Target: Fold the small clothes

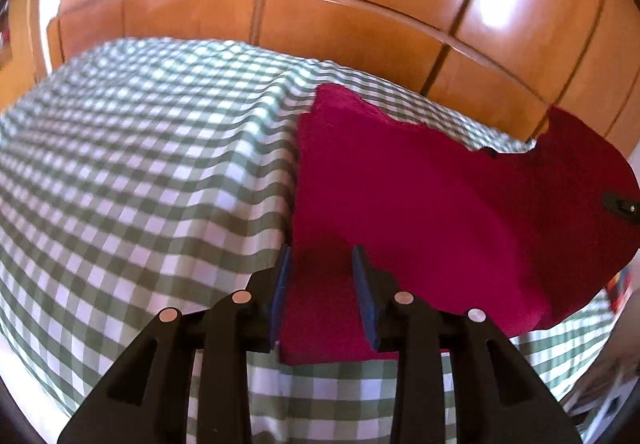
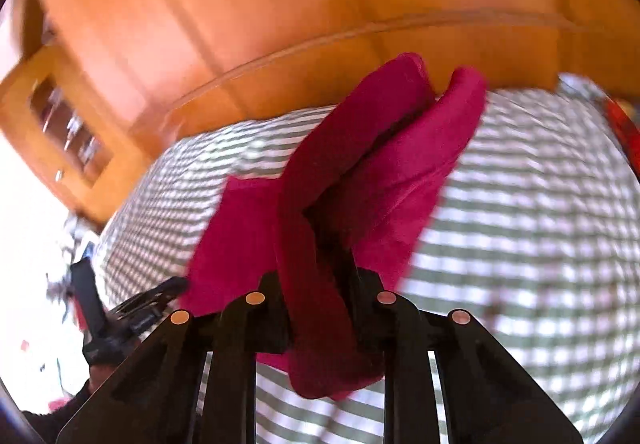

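A magenta cloth (image 1: 400,203) lies on the green-and-white checked tablecloth (image 1: 140,183). My left gripper (image 1: 322,284) is open, its blue-padded fingers (image 1: 280,284) standing on either side of the cloth's near left edge. My right gripper (image 2: 320,284) is shut on the cloth (image 2: 320,264) and holds its right part lifted, so it drapes over the fingers and hides them. In the left wrist view that raised part (image 1: 580,183) curls up at the right. The left gripper's body (image 2: 120,316) shows at the lower left of the right wrist view.
An orange wooden panelled cabinet (image 1: 320,3) stands right behind the table. A shelf niche with small items (image 2: 68,123) is at the left. A red object (image 2: 624,131) sits at the table's far right edge. The right wrist view is motion-blurred.
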`<state>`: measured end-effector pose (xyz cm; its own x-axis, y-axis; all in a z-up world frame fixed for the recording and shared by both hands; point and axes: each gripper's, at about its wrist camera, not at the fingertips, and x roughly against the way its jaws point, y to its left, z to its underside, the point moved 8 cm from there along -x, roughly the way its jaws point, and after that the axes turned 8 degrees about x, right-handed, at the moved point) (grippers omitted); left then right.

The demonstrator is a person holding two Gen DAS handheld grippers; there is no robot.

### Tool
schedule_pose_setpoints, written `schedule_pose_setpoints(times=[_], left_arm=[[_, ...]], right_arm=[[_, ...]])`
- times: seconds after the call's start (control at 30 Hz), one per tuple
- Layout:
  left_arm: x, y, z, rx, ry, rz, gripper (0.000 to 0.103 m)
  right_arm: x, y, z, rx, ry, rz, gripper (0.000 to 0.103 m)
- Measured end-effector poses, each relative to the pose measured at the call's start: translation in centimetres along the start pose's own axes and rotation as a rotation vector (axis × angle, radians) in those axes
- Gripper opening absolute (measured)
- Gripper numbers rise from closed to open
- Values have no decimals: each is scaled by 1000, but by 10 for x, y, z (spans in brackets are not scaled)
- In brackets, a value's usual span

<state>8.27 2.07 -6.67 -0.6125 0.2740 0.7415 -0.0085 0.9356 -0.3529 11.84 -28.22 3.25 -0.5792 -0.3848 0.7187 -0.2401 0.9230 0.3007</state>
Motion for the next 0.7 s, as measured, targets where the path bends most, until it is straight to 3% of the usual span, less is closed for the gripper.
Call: schedule_pose_setpoints(times=[0.1, 0.23, 0.33, 0.4, 0.43, 0.47, 0.5, 0.63, 0.7], left_arm=[[5, 15, -5, 41, -2, 19, 30], [12, 27, -13, 78, -8, 48, 32], [14, 34, -21, 112, 0, 90, 43], [14, 35, -26, 147, 16, 138, 52], [14, 35, -28, 156, 25, 160, 54], [12, 31, -29, 160, 38, 190, 56], [12, 27, -30, 157, 48, 209, 58], [7, 2, -33, 108, 77, 254, 65], [2, -12, -31, 65, 96, 263, 75]], right_arm=[[-42, 55, -10, 110, 55, -38, 19], [-102, 126, 17, 228, 183, -111, 19], [-135, 148, 46, 291, 280, -101, 19], [-138, 147, 56, 300, 280, -98, 22], [-132, 146, 56, 296, 261, -125, 34], [-121, 147, 54, 278, 246, -206, 68], [-110, 148, 54, 255, 242, -286, 81], [-45, 103, 35, 161, 76, -339, 85], [-27, 47, 27, 21, -2, -272, 89]])
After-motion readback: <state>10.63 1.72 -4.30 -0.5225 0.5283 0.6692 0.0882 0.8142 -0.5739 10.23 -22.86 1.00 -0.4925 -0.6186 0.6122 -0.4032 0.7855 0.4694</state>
